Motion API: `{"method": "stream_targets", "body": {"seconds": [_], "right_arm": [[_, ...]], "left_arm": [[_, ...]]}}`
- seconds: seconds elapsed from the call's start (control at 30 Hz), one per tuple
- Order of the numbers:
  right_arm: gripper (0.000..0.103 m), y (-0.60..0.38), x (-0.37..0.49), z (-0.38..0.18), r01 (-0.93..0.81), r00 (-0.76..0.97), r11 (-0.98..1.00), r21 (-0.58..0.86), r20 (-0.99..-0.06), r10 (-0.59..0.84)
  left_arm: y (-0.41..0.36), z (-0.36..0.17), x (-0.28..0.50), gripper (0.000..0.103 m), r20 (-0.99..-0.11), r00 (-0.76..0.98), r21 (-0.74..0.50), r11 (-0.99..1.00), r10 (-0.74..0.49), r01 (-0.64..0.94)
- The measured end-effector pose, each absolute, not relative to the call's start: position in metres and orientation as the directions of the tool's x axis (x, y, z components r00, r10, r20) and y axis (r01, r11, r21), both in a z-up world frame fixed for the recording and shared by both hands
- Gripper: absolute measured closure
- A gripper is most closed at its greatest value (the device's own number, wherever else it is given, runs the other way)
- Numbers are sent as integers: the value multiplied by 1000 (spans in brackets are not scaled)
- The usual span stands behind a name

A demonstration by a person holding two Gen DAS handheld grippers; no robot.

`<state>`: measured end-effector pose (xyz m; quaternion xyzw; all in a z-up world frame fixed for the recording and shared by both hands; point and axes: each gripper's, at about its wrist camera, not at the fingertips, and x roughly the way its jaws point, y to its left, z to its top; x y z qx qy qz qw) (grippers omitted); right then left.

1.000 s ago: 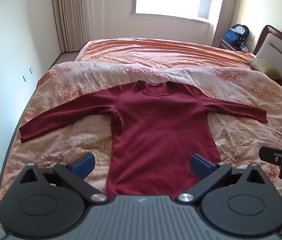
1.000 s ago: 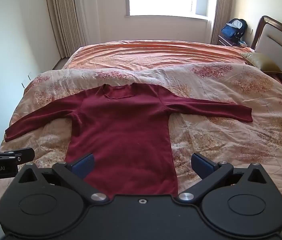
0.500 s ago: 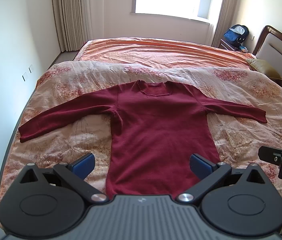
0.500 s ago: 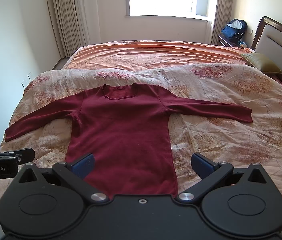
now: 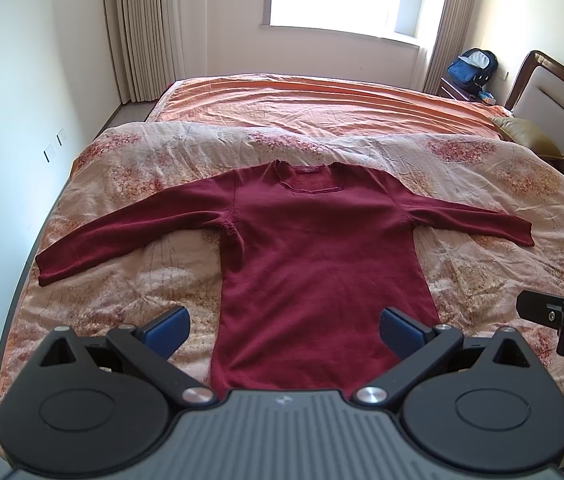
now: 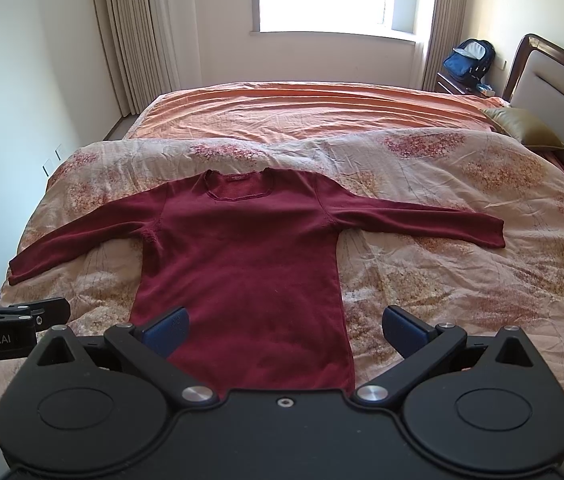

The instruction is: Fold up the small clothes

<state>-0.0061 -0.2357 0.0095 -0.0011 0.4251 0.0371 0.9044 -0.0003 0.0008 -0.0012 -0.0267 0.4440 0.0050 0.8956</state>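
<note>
Red sweater flat on bed, both grippers spread wide and holding nothing.

Left wrist view: sweater (image 5: 318, 264) center frame on floral quilt (image 5: 130, 184), sleeves out to both sides, hem at bottom center between the blue pads; left gripper (image 5: 284, 326) released above hem, not touching; right gripper tip at right edge. Right wrist view: sweater (image 6: 242, 264) left of center, right sleeve reaching right; right gripper (image 6: 284, 326) released over hem's right corner; left gripper tip at lower left edge; backpack (image 6: 468, 60) upper right.
</note>
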Motion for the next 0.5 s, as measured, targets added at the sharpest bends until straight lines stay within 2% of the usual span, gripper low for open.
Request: {"method": "stream_targets", "body": {"seconds": [0.5], "right_arm": [[0, -236, -6, 10, -67, 636, 997, 28, -769, 64]], "left_arm": [[1, -2, 0, 0, -796, 605, -46, 998, -17, -33]]}}
